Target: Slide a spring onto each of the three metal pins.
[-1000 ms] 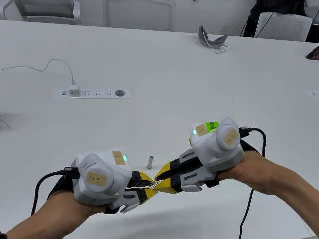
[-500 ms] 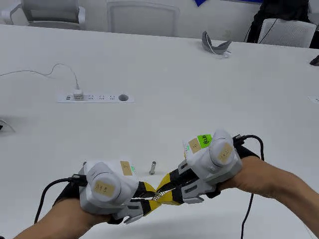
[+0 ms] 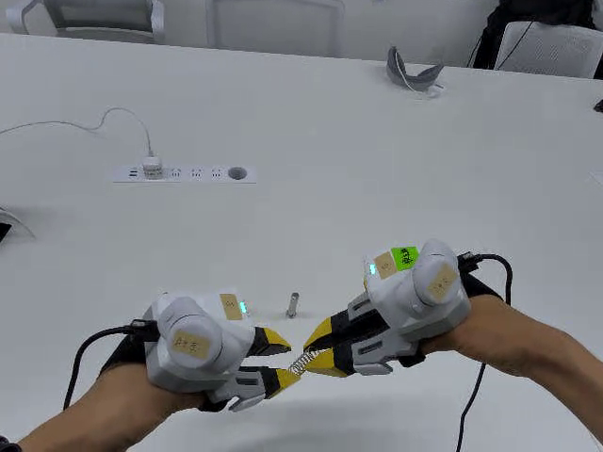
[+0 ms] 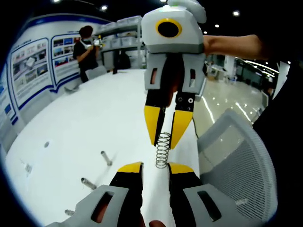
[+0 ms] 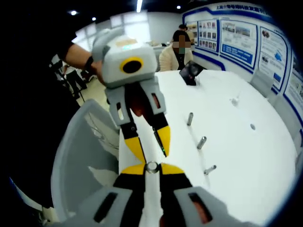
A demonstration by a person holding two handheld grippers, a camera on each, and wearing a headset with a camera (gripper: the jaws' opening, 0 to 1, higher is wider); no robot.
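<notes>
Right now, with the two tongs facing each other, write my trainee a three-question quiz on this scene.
1. True or false: the spring lies loose on the table.
2. How many metal pins does the right gripper view show? A one, B three, C five.
3. Fill in: the spring is gripped by the ___ tongs, while the other tongs stand open.
Key: 1 false, it is held in tongs. 2 B. 3 right: the right tongs grip it, and the left tongs are open on either side of its free end.
</notes>
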